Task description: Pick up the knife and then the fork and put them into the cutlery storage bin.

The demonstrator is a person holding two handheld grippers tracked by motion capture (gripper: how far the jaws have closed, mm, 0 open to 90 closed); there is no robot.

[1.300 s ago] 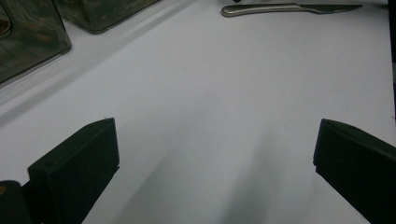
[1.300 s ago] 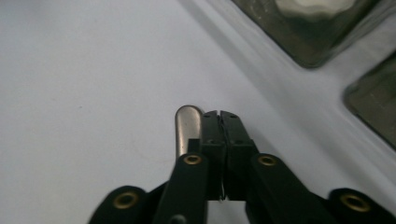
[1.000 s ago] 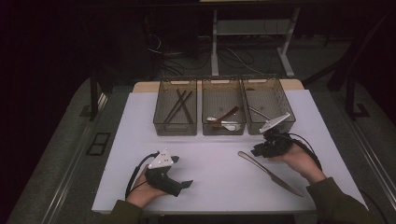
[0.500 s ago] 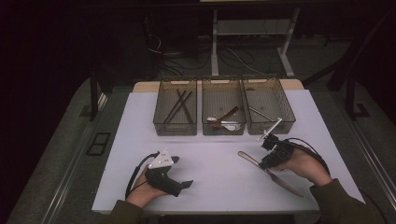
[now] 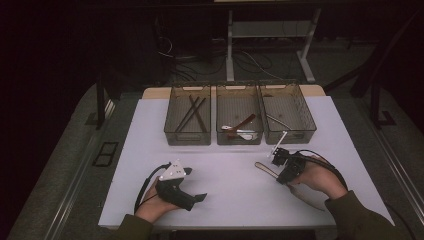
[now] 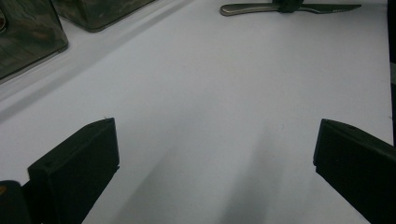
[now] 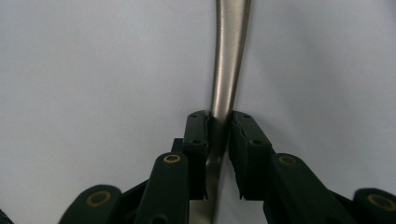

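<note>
White table, three bins; left gripper agape, empty; right gripper clamping one knife.

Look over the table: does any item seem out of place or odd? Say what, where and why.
One: the knife lies loose on the white table at the right, while other utensils sit in the three bins. The right gripper is shut on its handle. Nothing looks spilled or damaged.

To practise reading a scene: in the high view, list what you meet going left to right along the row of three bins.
Bin with dark sticks → bin with mixed utensils → bin with a thin metal piece.
</note>
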